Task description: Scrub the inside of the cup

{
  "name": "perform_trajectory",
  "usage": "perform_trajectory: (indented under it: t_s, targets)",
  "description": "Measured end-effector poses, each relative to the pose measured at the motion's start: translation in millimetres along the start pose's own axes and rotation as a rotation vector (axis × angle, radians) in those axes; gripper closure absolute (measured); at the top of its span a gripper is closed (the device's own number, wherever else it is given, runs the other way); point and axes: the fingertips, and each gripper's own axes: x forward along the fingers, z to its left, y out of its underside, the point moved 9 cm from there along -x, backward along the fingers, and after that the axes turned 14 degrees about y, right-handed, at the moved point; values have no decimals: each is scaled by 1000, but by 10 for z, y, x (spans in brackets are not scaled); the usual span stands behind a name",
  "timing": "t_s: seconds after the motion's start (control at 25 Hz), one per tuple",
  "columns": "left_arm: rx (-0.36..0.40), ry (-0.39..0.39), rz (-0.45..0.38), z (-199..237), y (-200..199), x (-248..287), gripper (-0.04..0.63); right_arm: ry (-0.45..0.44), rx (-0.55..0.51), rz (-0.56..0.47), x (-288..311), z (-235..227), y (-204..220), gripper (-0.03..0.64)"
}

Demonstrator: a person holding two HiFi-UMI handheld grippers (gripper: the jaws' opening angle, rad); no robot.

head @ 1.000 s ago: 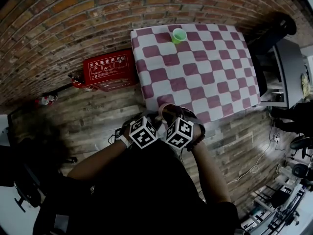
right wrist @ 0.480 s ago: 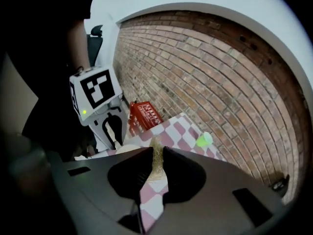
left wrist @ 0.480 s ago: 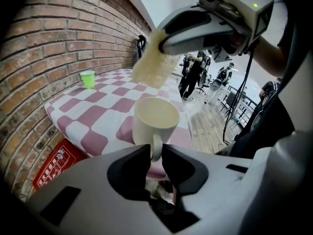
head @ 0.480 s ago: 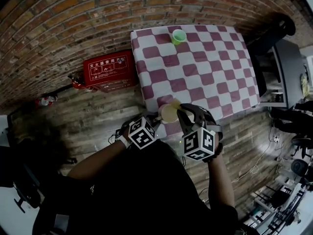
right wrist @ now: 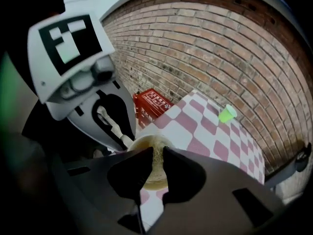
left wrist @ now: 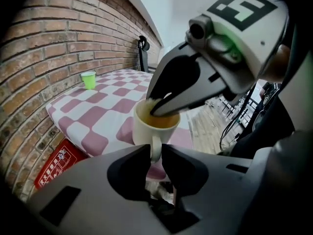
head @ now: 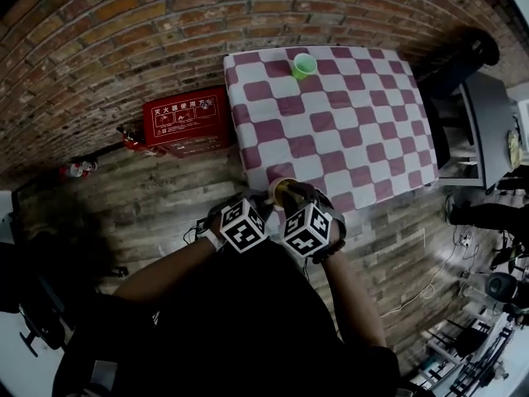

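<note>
brick wall (head: 124, 31) behind, plank floor (head: 149, 205) below, a checked table (head: 347, 122) (red and white) beside a red box (head: 183, 121).

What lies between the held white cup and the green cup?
Only bare checked tablecloth, from white cup to green cup; head view and left gripper view both show it.

Table (head: 355, 131): matt checked cloth. Cup (left wrist: 146, 126) over table's near edge: glossy, smooth, ceramic-looking. Beyond table: rough matt brick wall (head: 124, 31).
</note>
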Motion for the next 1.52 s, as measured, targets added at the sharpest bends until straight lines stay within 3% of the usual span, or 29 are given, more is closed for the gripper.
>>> perform_trajectory:
  t_s: [0.28,0.52,0.76,0.92,1.12,1.36,1.52]
  targets:
    - [-11,-2,-10,10,12,-30,514,99,-36,64,63,-1,2,545]
    - [-18,-2,-18,11,20,-42,514,169,74,1,-459,-228,-70,545]
    - [-21,-3,-25,15,38,-53,514,294,224,-69,-951,-548,-125,545]
    - [-19,-6,-25,9,34,-64,514,233,241,-69,-924,-460,-164,546]
    - [-10,-12,-26,-13,30,-57,514,120,160,7,-416,-98,-128,546]
    - [-4,-14,-17,-28,25,-42,514,67,110,150,129,52,-15,545]
    - [-10,-13,-25,-11,14,-44,514,81,116,166,118,-10,5,545]
